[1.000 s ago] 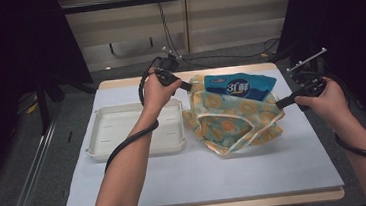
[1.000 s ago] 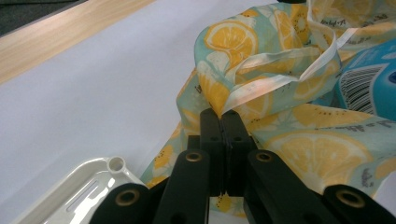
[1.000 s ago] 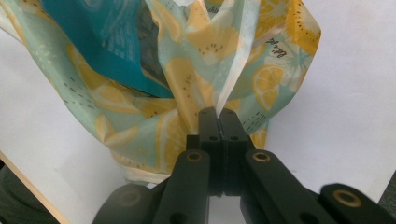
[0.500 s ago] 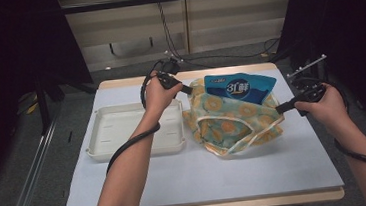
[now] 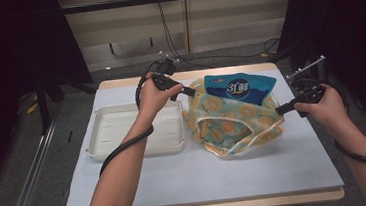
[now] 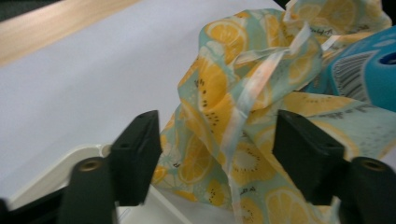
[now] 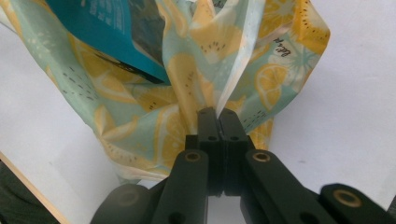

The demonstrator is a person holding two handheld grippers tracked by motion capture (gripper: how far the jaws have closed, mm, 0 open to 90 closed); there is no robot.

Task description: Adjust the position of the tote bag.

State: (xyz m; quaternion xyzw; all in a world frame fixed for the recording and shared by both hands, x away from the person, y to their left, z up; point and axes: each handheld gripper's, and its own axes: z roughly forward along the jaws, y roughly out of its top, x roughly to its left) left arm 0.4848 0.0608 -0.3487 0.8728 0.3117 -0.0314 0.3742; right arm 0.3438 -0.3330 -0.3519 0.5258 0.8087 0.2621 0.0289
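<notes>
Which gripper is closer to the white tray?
Left. The left hand-held gripper is just above the tray's far right corner; the right hand-held gripper is beyond the bag.

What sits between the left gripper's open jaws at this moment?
In the left gripper view, the left gripper has its jaws spread wide with a fold of the lemon-print bag and its pale strap between them, not yet pinched.

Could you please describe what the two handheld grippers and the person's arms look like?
Both the left gripper and the right gripper are matt black with two blocky jaws and brass-coloured pivot pins. Thick black cables trail along bare, sleeveless forearms. The right one carries a grey plate.
</notes>
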